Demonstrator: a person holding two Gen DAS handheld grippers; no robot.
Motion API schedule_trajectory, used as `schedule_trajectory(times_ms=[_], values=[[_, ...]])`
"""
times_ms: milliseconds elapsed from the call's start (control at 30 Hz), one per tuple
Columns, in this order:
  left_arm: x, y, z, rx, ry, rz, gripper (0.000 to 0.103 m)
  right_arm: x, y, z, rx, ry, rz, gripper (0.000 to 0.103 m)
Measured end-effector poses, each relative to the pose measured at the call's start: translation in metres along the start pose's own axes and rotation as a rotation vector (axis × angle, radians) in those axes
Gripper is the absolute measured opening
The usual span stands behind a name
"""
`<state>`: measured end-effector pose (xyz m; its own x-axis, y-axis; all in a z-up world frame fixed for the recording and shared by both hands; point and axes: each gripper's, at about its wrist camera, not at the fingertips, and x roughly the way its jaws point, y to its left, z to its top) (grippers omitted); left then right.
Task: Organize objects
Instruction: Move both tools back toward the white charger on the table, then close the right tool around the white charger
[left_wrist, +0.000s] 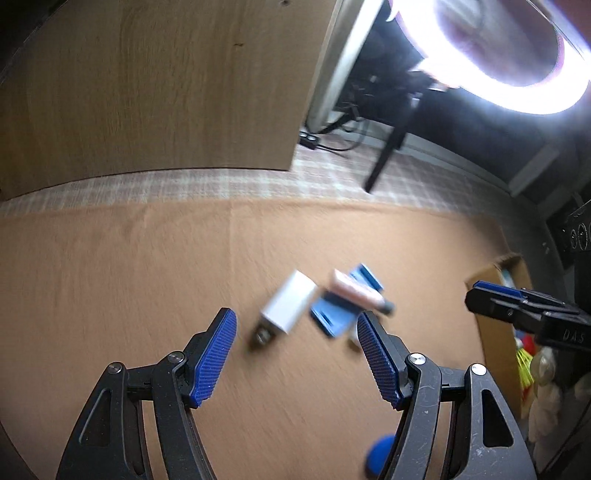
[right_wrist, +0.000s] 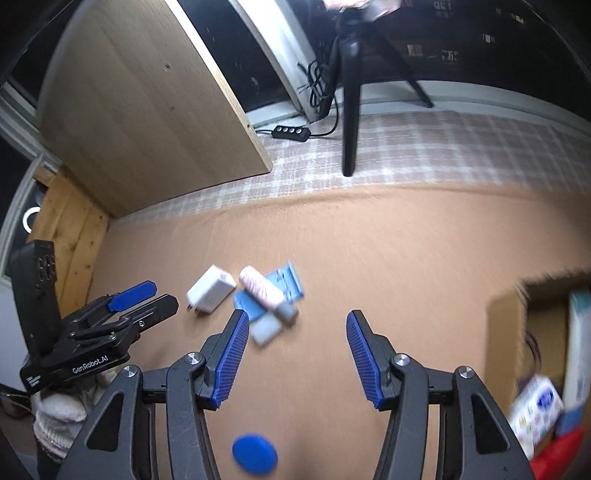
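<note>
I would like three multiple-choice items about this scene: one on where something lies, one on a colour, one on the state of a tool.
1. Where does the pink tube lie?
A. on the blue flat piece
B. inside the cardboard box
C. on the checked cloth

2. What colour is the charger plug?
A. red
B. white
C. black

3. What is the state of the right tool?
A. shut on the tube
B. shut on the charger
C. open, holding nothing

Answers:
1. A, the tube rests across the blue piece, beside the charger.
2. B, its body is plainly white.
3. C, only the orange mat shows between its blue pads.
</note>
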<state>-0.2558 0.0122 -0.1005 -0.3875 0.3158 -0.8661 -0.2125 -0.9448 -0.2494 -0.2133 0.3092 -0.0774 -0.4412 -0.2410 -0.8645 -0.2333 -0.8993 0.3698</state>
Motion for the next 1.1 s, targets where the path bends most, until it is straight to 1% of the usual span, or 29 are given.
schedule_trajectory(times_ms=[33,67,233,367,400,433,500,567,633,733,833,933,1000,1100], values=[[0.007,0.003,0.006,-0.005,0.006,0.002,0.067,0.008,0.002,0.006,-0.001,0.008,-0.008,0.051],[0.013,0.006,0.011,-0.012,0.013,-0.001,0.066,0.019,0.005,0.012,-0.003,0.019,-0.017,0.051],[0.041,0.016,0.027,-0.055,0.04,-0.018,0.055,0.055,0.009,0.033,0.007,0.058,-0.02,0.049],[0.057,0.013,0.031,-0.047,0.056,-0.019,0.051,0.083,0.016,0.048,-0.006,0.083,-0.041,0.04],[0.061,0.013,0.031,-0.046,0.059,-0.021,0.051,0.088,0.018,0.051,-0.015,0.088,-0.053,0.035],[0.063,0.013,0.032,-0.049,0.058,-0.034,0.05,0.096,0.021,0.053,-0.03,0.096,-0.072,0.033],[0.067,0.012,0.032,-0.045,0.063,-0.032,0.048,0.105,0.025,0.056,-0.055,0.111,-0.094,0.029],[0.07,0.01,0.032,-0.037,0.066,-0.037,0.047,0.115,0.029,0.057,-0.082,0.133,-0.111,0.028],[0.072,0.009,0.031,-0.032,0.069,-0.043,0.047,0.117,0.034,0.057,-0.111,0.13,-0.122,0.028],[0.073,0.007,0.027,-0.027,0.074,-0.05,0.044,0.119,0.039,0.051,-0.151,0.161,-0.092,0.028],[0.071,0.006,0.021,-0.027,0.072,-0.056,0.042,0.114,0.044,0.036,-0.225,0.175,-0.094,0.028],[0.07,0.004,0.009,-0.016,0.085,-0.062,0.04,0.108,0.043,0.02,-0.265,0.198,-0.058,0.027],[0.067,0.001,-0.001,0.0,0.075,-0.049,0.04,0.102,0.042,0.007,-0.307,0.2,-0.063,0.027],[0.063,0.003,-0.012,-0.018,0.072,-0.059,0.04,0.091,0.039,-0.016,-0.34,0.192,-0.077,0.027]])
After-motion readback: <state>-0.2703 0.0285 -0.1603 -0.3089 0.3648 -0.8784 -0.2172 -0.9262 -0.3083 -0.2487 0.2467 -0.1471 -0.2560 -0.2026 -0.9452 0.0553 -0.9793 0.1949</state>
